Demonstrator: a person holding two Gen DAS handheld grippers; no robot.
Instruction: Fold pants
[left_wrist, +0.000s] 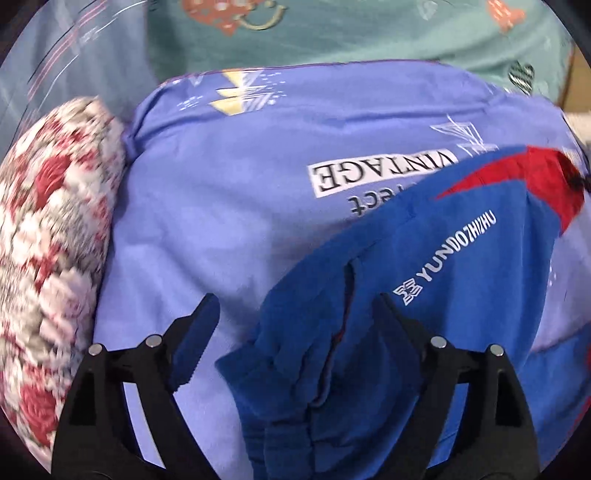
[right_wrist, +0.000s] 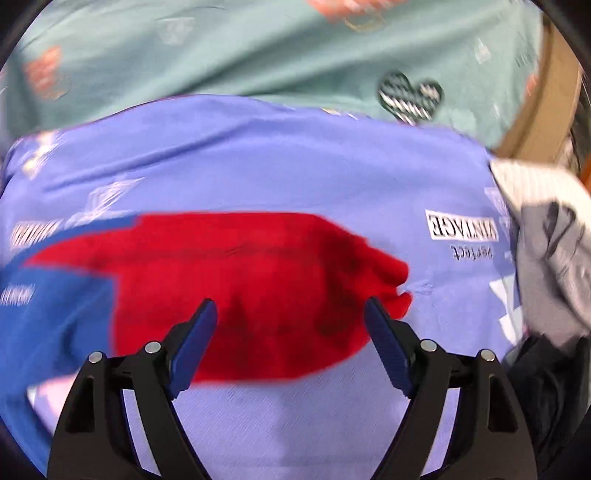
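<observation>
The pants (left_wrist: 424, 258) are royal blue with white lettering and a red section (left_wrist: 535, 181). They lie spread across a lavender-blue quilt (left_wrist: 221, 206) printed with "VINTAGE". My left gripper (left_wrist: 295, 314) is open above their bunched blue end, which lies loose between the wide-apart fingers. In the right wrist view the red section (right_wrist: 258, 277) runs across the middle and joins the blue part (right_wrist: 55, 314) at the left. My right gripper (right_wrist: 291, 317) is open just above the red cloth, a finger on either side, with nothing clamped.
A red-and-white floral pillow (left_wrist: 48, 258) presses against the quilt's left side. Teal printed bedding (right_wrist: 258, 55) lies beyond the quilt. Grey and white striped clothes (right_wrist: 554, 240) and a dark garment (right_wrist: 546, 387) are piled at the right, near a wooden edge (right_wrist: 546, 110).
</observation>
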